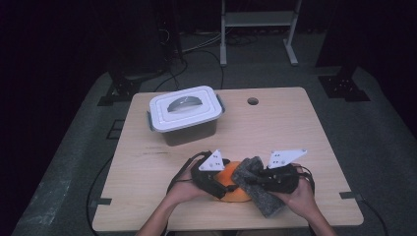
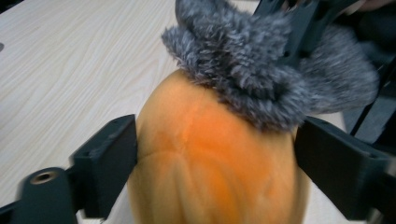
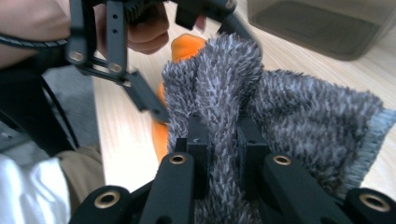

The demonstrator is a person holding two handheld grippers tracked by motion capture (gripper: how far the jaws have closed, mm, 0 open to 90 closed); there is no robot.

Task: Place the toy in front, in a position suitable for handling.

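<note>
One lidded box (image 1: 186, 114) stands apart; right tongs (image 3: 223, 140) pinch grey cloth (image 3: 299, 116), left tongs (image 2: 215, 154) straddle orange toy (image 2: 210, 158).

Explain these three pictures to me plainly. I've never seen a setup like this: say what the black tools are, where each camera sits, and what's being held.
A person sits at a wooden table with a hand-held black claw in each hand. One picture looks down from above; the other two come from small cameras that ride on each claw.

The left claw has its jaws on either side of an orange, pumpkin-like soft object; whether they press on it I cannot tell. The right claw is shut on a fold of a fluffy grey cloth, which lies against the top of the orange object as if wiping it.

Farther back on the table stands a plastic box with a white lid and a grey handle, closed.
</note>
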